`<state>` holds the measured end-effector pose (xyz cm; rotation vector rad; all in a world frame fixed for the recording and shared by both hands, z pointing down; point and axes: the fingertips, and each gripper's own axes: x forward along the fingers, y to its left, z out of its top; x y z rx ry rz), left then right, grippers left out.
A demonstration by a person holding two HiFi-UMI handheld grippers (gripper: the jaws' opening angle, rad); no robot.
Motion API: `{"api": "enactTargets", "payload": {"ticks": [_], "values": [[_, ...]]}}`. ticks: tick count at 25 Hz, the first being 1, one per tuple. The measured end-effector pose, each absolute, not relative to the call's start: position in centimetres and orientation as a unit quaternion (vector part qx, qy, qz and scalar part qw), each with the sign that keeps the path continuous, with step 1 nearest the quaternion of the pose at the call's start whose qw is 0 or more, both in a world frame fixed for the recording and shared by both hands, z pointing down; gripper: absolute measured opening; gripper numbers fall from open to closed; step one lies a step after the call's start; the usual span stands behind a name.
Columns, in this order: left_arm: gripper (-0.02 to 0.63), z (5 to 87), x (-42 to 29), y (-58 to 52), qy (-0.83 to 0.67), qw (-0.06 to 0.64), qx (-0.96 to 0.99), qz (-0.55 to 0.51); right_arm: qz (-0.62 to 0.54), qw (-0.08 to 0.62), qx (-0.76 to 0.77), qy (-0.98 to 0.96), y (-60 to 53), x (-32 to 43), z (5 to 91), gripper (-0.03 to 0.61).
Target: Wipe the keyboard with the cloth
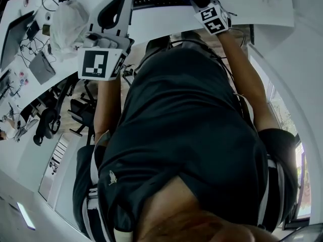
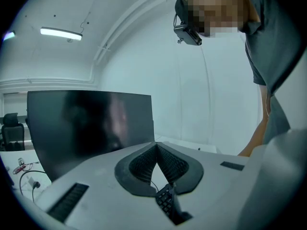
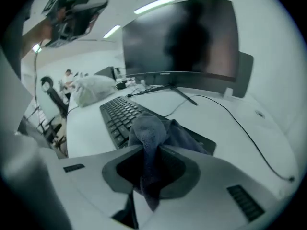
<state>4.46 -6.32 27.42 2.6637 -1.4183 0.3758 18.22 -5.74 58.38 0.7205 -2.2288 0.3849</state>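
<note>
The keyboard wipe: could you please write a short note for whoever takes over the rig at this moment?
Left gripper: jaws together, empty, held up above the desk, facing the monitor.
Right gripper: shut on the cloth, which is bunched over one part of the keyboard.
Done: cloth picked up and brought to the keyboard. The pictures do not show how much has been wiped.
Left: sweep the cloth along the rows of keys that lie uncovered; the left gripper could probably steady the keyboard.
</note>
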Motion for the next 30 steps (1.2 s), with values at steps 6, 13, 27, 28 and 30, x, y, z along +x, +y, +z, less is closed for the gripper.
{"api": "enactTargets", "payload": {"ticks": [6,13,27,28,30], "values": [[0.005,27.9,3.6,-6.5,-0.472,0.057,0.871,0.125,0.187,0.366,0.435,-0.802,-9.1,25.1,57.9,0.069],[0.005,27.9,5.1,-6.9,-0.454,0.054,0.881,0.124,0.18,0.353,0.319,-0.861,-6.8,19.7,58.4,0.07],[0.005,28.0,4.7,-6.6,-0.457,0.056,0.879,0.122,0.214,0.342,0.351,-0.845,-6.9,20.7,58.1,0.069],[0.005,27.9,4.4,-6.6,-0.46,0.056,0.878,0.121,0.221,0.342,0.38,-0.831,-7.5,22.7,58.1,0.069],[0.005,27.9,3.8,-6.3,-0.466,0.059,0.874,0.12,0.222,0.347,0.431,-0.803,-8.3,26.0,58.0,0.069]]}}
